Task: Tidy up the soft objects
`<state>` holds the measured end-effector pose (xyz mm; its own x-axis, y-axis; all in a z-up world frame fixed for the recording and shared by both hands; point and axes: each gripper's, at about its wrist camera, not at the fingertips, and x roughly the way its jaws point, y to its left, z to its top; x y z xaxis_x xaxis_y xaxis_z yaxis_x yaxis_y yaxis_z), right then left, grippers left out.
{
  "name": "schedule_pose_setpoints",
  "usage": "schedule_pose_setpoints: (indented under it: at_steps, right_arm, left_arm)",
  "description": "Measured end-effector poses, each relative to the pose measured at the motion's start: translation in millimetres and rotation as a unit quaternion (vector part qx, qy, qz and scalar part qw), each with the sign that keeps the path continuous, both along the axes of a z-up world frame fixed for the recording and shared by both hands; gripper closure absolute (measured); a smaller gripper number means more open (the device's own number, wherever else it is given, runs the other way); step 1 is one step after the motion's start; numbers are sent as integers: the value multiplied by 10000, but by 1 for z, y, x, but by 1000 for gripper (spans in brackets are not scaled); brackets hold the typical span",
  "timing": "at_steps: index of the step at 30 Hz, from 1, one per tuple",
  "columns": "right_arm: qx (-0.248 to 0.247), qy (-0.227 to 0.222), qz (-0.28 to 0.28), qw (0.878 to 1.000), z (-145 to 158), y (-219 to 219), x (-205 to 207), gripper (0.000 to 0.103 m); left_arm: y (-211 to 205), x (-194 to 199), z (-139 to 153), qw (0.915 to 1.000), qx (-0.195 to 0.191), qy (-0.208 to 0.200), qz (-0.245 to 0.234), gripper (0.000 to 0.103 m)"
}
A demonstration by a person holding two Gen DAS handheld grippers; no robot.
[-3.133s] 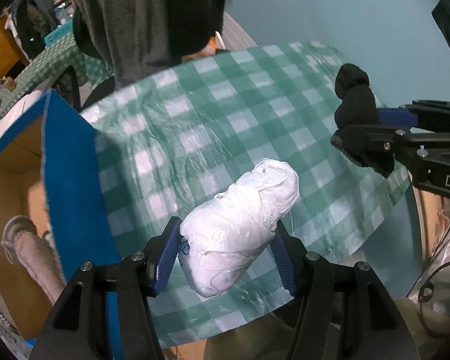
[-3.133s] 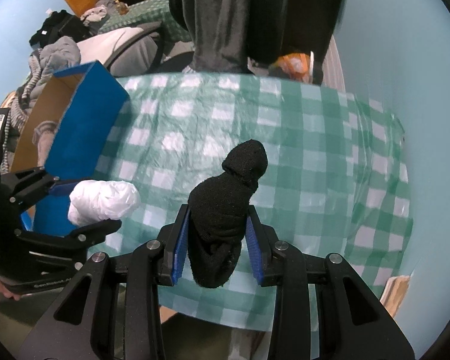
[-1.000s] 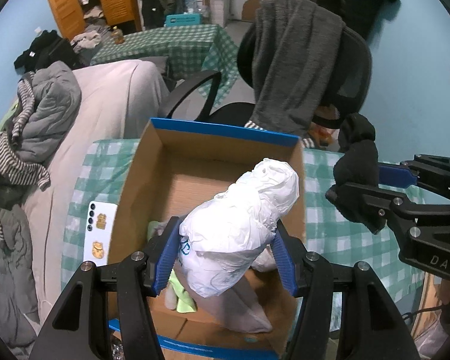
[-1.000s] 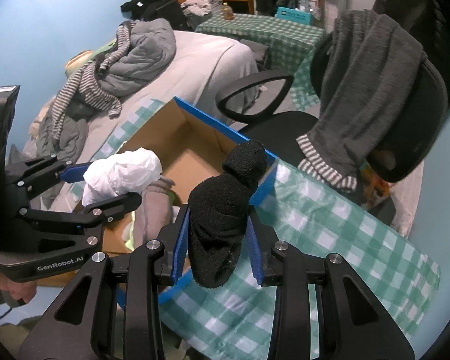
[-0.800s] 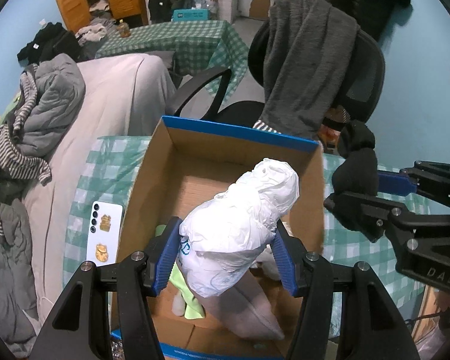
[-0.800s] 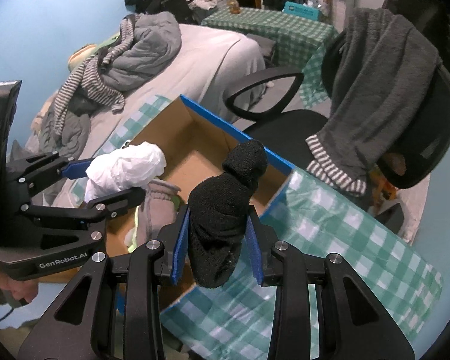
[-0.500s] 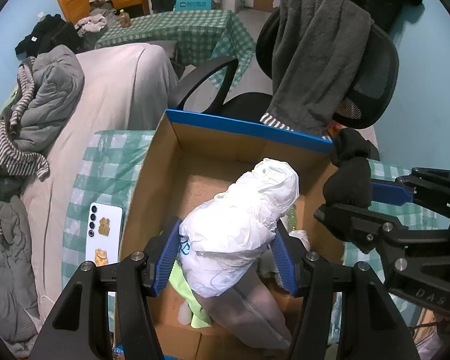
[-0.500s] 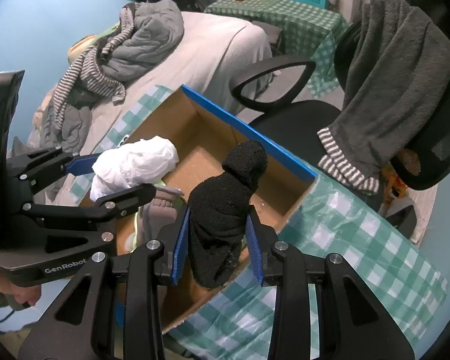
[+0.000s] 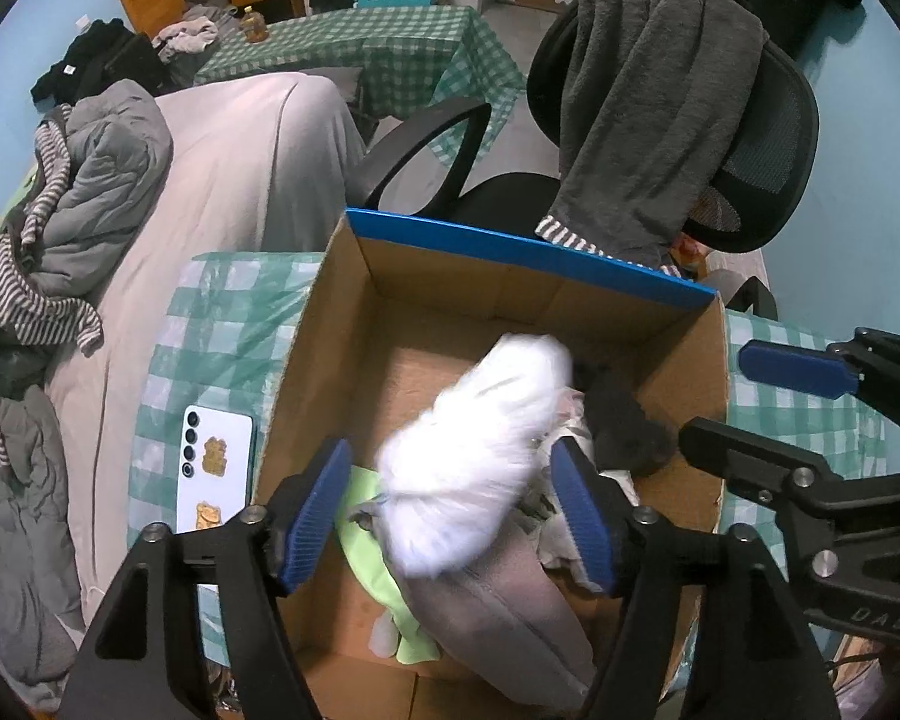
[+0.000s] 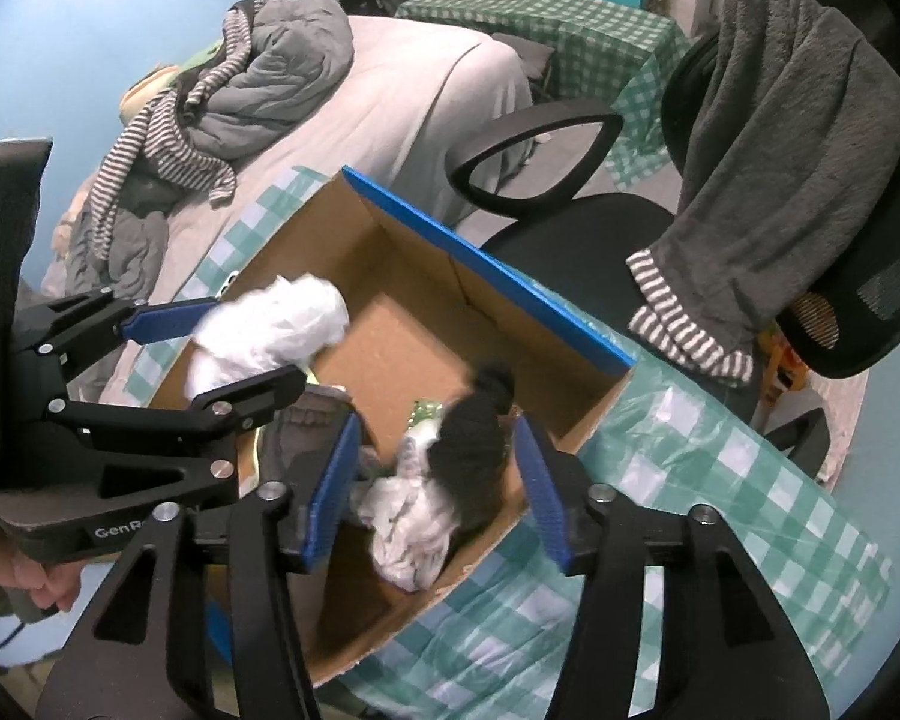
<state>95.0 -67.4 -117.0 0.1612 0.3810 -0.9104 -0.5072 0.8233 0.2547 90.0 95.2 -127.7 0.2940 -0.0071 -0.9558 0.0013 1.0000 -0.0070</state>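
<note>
Left wrist view: left hand-held gripper (image 9: 453, 507) above the open cardboard box (image 9: 513, 291), blue pads spread wide, touching nothing. White plastic bundle (image 9: 477, 456) sits blurred between the pads, clear of both, over the box interior. Its long axis runs from near-left to far-right, rounded end toward the far blue-edged wall. Below it in the box: a grey fabric piece (image 9: 510, 606) and a light green cloth (image 9: 378, 546). Only this view shows the white phone (image 9: 213, 468), lying flat on the green checked worktop (image 9: 222, 324) just left of the box.

Right wrist view: right hand-held gripper (image 10: 438, 480) also spread, pads apart with a gap on each side of the black sock (image 10: 471, 438). Sock is blurred, inside the near-right corner of the box (image 10: 486, 276), long axis roughly upright, rounded tip toward the far wall. It lies against a crumpled white item (image 10: 411, 522) on the box floor. This view alone shows part of the person's left hand (image 10: 24, 576) gripping the left tool's handle at lower left, and the white bundle (image 10: 270, 330) from the side, beside the left pads.

Both tools tilt down into the box from the near edge, left one over the box's left half, right one (image 9: 810, 420) entering at the right rim. Office chair (image 10: 810, 228) with a grey towel (image 10: 768, 168) draped on it stands behind the box.
</note>
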Motion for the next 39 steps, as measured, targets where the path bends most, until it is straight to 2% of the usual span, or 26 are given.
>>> schedule_pose_setpoints:
  at_steps: [10, 15, 21, 27, 39]
  right_arm:
    - [20, -168, -228, 9996, 22, -17, -8, 41]
    - [9, -302, -309, 9991, 38, -25, -17, 39]
    - [103, -502, -524, 9973, 64, -39, -30, 38]
    - [168, -619, -760, 9950, 86, -54, -41, 38]
    - [263, -768, -1098, 9906, 110, -81, -63, 37]
  left_arm:
    - [2, -11, 21, 9999, -68, -100, 87, 28]
    - [-1, -23, 41, 9996, -80, -268, 83, 22]
    - [-10, -40, 59, 9995, -73, -315, 54, 22]
    - [-20, -57, 84, 9983, -7, -587, 11, 22]
    - [-31, -82, 119, 9967, -118, -800, -66, 22]
